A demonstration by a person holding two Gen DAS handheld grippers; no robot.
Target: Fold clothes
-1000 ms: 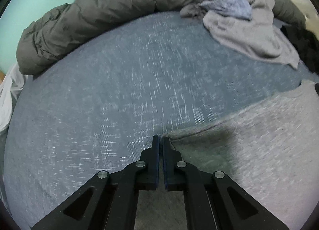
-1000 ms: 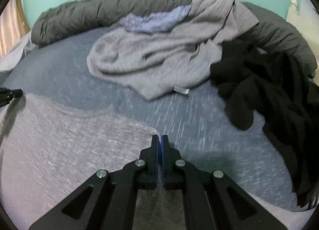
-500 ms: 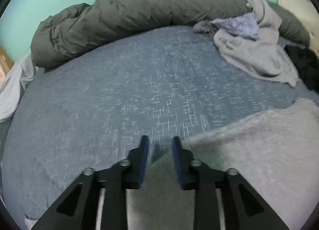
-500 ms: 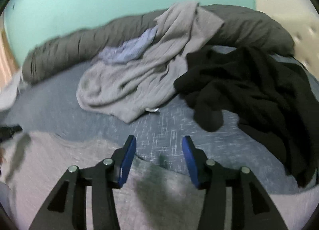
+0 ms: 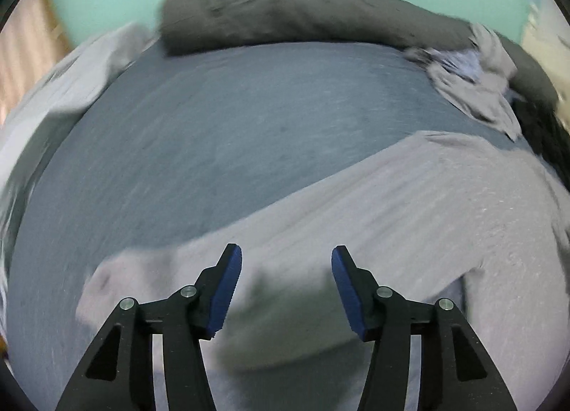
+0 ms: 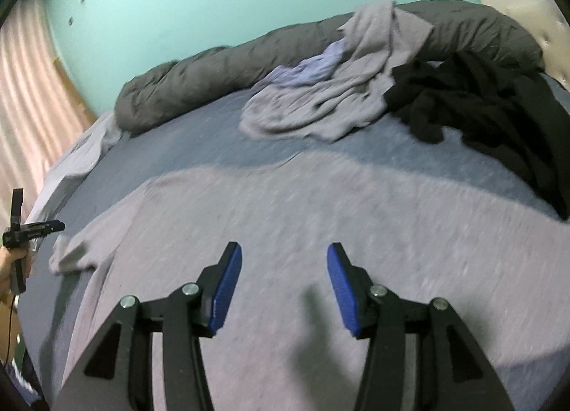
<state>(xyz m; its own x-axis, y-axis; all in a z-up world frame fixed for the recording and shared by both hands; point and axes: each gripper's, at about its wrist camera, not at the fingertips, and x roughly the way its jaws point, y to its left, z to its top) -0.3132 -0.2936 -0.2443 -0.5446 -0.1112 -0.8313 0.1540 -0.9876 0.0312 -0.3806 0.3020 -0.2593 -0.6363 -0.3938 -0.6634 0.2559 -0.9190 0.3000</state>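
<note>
Grey shirt [image 6: 320,218] lies spread flat on bed [image 5: 213,147]. My left hand-held gripper [image 5: 286,286] is opening, right hand-held gripper [image 6: 285,286] half-open, both empty. Next, probably grab sleeve [image 6: 71,254]; blurry.

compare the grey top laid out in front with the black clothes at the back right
The grey top is light grey and spread nearly flat across the bed, one sleeve reaching left. The black clothes are dark and bunched in a crumpled heap. The grey top lies just beyond the right claw; the black clothes sit farther back, near the rolled duvet. Both rest on the bed, and neither is held.
</note>
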